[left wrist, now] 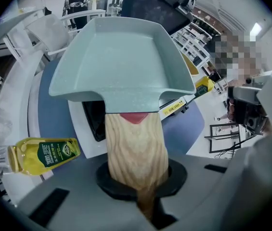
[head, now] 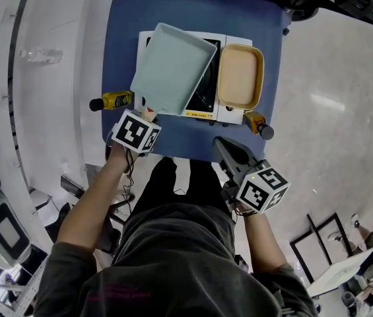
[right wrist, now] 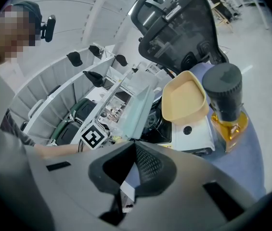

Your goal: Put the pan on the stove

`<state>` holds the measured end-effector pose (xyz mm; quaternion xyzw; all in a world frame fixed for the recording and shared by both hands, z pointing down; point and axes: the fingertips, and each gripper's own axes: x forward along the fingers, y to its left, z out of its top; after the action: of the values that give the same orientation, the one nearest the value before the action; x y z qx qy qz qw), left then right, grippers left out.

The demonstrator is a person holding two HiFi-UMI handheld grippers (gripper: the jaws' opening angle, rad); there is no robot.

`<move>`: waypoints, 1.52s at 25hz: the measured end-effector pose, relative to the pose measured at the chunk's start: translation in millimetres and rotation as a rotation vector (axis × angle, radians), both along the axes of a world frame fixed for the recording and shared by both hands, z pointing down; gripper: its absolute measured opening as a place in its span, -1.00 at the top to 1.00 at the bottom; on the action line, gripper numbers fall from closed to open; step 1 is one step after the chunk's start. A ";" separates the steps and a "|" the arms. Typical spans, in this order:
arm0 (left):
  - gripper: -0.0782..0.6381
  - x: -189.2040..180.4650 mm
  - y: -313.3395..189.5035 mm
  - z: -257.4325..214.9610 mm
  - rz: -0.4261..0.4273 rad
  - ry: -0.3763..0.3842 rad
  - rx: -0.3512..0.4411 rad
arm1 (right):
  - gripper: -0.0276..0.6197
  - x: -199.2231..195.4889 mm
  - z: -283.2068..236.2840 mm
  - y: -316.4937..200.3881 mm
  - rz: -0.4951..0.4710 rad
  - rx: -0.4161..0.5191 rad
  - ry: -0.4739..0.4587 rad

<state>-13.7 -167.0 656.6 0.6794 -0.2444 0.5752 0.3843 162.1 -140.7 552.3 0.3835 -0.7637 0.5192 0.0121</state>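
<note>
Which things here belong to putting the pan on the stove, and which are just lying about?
Part of the job:
- pan, clamped in the left gripper
- stove

Just lying about:
- yellow dish on the stove's right side
- oil bottle
- amber bottle
- right gripper, empty

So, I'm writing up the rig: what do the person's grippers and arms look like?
The left gripper and right gripper are grey plastic with black jaw pads; each carries a white cube with black square markers. The person wears a dark grey short-sleeved shirt; forearms bare.
</note>
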 end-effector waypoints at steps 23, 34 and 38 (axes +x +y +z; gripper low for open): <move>0.70 4.0 -6.7 12.0 0.022 -0.079 -0.029 | 0.91 1.2 8.1 0.1 -0.017 -0.026 -0.019; 0.51 7.7 -9.5 7.1 0.011 -0.050 -0.034 | 0.91 -5.7 9.0 -4.1 -0.028 -0.024 -0.024; 0.48 4.5 -12.0 5.2 -0.014 -0.041 -0.024 | 0.91 -10.8 8.1 -4.2 -0.036 -0.022 -0.028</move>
<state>-9.2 -179.0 661.8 0.6611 -0.2499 0.5893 0.3914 151.3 -144.9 560.4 0.3623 -0.7648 0.5326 0.0151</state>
